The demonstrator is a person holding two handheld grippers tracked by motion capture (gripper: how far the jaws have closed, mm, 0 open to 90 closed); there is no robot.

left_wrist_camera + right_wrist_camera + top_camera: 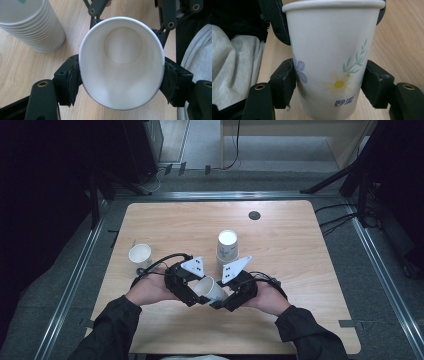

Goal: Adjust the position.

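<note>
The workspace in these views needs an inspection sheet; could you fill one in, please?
Surface: wooden table, dark round cap near its far edge.
Job's things: flower-printed paper cup held tilted between both grippers; stack of cups upright behind it; single cup upright at left.
Clutter: nothing seen.
Grippers: left gripper clamps the cup near its rim; right gripper clamps its printed wall.
Cables: black cable loops from the left gripper; more lie on the floor at right.
Surroundings: metal rails, grey floor, dark stands.

Blue characters "妙洁" printed on the flowered paper cup, low down
</note>
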